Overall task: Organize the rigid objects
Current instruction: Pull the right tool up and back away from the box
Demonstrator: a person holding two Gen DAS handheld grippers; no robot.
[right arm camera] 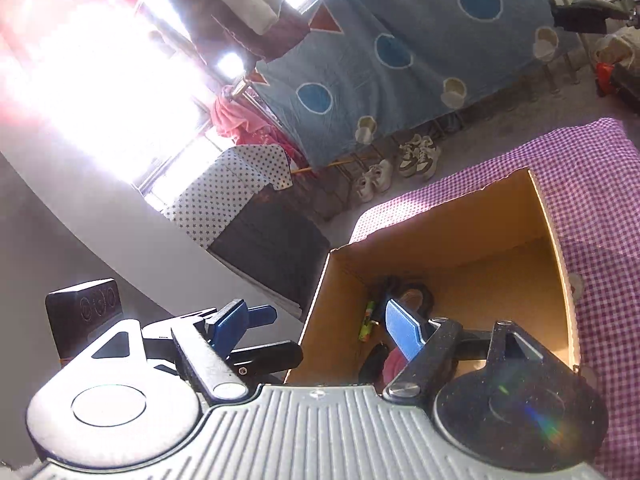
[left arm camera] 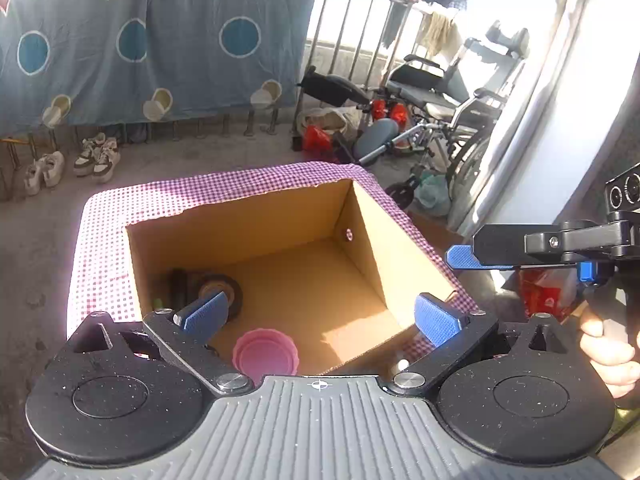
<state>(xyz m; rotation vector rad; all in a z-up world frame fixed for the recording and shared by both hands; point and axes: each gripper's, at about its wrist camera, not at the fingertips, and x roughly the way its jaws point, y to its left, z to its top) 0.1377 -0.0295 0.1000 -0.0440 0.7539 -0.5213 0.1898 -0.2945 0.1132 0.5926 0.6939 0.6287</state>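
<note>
An open cardboard box [left arm camera: 392, 240] stands on a purple checked cloth [left arm camera: 104, 248]. Inside lie a pink round lid [left arm camera: 266, 352], a black tape roll [left arm camera: 222, 288] and a green item at the left wall. My left gripper [left arm camera: 320, 316] is open and empty above the box's near edge. My right gripper [right arm camera: 316, 328] is open and empty over the box's [right arm camera: 460, 240] left rim. It also shows in the left wrist view [left arm camera: 464, 258] at the right. The right wrist view shows the tape roll [right arm camera: 416, 292], a green item [right arm camera: 367, 322] and part of the pink lid [right arm camera: 394, 362].
A wheelchair [left arm camera: 444, 120] and clutter stand at the back right by a railing. A blue sheet [left arm camera: 152, 40] hangs behind, with shoes [left arm camera: 96, 156] on the floor below. A white wall [left arm camera: 568, 112] is on the right.
</note>
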